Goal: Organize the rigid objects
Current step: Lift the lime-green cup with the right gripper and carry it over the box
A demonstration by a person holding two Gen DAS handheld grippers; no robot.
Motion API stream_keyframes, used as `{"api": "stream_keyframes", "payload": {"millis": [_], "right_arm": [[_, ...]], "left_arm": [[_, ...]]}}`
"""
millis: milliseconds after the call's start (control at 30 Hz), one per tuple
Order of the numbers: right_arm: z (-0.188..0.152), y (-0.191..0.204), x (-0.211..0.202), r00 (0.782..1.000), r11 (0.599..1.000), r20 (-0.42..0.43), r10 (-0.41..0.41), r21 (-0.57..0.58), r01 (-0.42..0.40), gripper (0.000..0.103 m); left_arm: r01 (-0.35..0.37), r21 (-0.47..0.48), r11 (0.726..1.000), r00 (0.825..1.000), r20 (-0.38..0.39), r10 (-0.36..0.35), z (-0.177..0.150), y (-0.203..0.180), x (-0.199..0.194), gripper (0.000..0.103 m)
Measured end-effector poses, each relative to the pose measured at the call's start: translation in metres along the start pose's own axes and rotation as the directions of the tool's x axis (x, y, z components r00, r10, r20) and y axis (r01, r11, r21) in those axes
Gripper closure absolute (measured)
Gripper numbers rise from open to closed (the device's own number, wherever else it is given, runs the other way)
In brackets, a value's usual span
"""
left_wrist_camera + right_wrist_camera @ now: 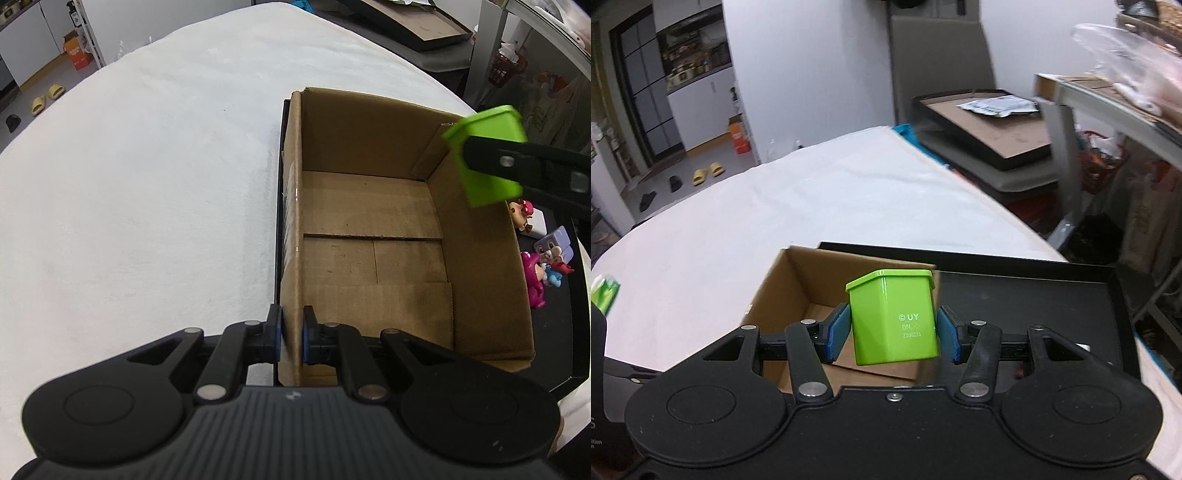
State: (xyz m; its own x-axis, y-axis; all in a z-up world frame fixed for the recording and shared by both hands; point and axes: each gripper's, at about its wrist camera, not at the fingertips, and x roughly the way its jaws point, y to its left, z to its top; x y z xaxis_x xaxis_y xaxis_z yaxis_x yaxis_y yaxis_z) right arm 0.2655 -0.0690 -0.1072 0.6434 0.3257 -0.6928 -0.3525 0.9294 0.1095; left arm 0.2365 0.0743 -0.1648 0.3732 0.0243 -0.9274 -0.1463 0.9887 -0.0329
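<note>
An open cardboard box [373, 229] stands on a black tray [576, 332] on the white table. My left gripper [292, 338] is shut on the box's near left wall, one blue pad on each side of it. A lime-green square container [895, 317] hangs in the air, with my right gripper [894, 334] shut on its sides. In the left wrist view that green container [487, 155] is above the box's right wall, held by the black fingers [517, 162] coming in from the right. The cardboard box [798, 291] lies below and behind it, and nothing shows inside it.
Small toy figures [539, 273] and a pale purple block [556, 247] sit on the tray right of the box. The white tablecloth [147, 184] stretches left and beyond. A chair with a flat carton [990, 129] and a shelf frame [1067, 155] stand past the table's far right edge.
</note>
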Motion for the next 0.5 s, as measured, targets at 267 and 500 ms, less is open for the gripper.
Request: {"api": "stream_keyframes", "payload": {"millis": [267, 500], "right_arm": [[0.002, 0.017, 0.025, 0.998, 0.999, -0.053, 0.031, -0.005, -0.032, 0.053], [0.003, 0.024, 0.037, 0.996, 0.999, -0.075, 0.045, 0.019, -0.044, 0.053]], "left_arm": [[0.038, -0.021, 0.999, 0.999, -0.018, -0.038, 0.004, 0.011, 0.004, 0.093], [0.062, -0.026, 0.998, 0.998, -0.026, -0.063, 0.004, 0.016, 0.004, 0.093]]}}
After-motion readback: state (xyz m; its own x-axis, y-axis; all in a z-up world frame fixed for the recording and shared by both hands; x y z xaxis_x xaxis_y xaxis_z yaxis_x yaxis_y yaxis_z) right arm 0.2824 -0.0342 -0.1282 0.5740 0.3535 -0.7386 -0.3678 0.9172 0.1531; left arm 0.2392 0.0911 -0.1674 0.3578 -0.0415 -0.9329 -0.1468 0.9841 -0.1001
